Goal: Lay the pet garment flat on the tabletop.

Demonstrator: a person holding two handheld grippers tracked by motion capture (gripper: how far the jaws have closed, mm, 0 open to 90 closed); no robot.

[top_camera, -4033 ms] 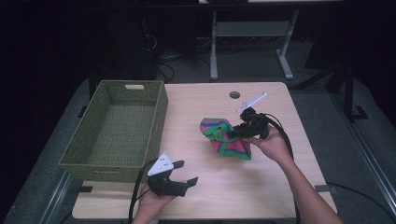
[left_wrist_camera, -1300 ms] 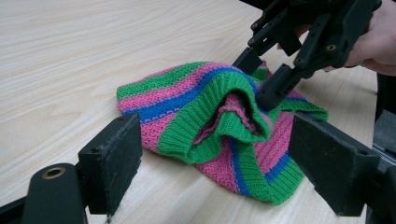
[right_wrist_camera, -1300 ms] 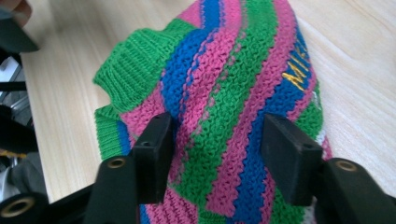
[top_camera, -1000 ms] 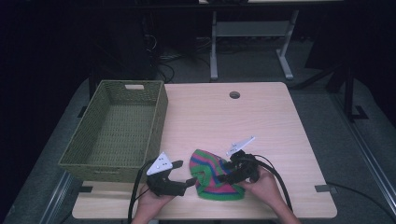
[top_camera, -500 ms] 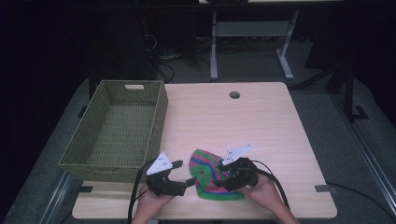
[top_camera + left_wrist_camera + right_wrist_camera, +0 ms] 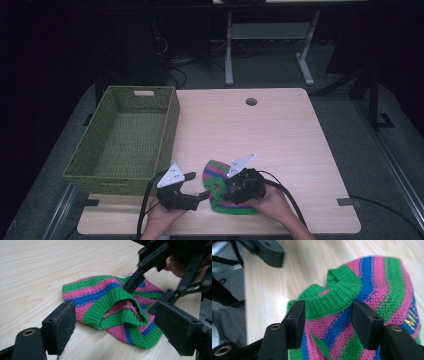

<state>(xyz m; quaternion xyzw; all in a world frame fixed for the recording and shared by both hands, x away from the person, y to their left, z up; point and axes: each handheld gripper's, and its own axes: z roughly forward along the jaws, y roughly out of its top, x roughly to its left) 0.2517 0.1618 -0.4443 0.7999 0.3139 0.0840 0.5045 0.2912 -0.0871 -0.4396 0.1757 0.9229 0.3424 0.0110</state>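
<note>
Knitted hat (image 6: 112, 302) — pink, green, blue stripes, crumpled

table (image 6: 280, 130): light wood | on it: wicker basket (image 6: 85, 165), striped knit hat (image 6: 216, 172)

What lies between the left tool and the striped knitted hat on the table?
Only bare wooden table: in the left gripper view, the open left tool faces the green, pink and blue striped knitted hat without touching it.
</note>
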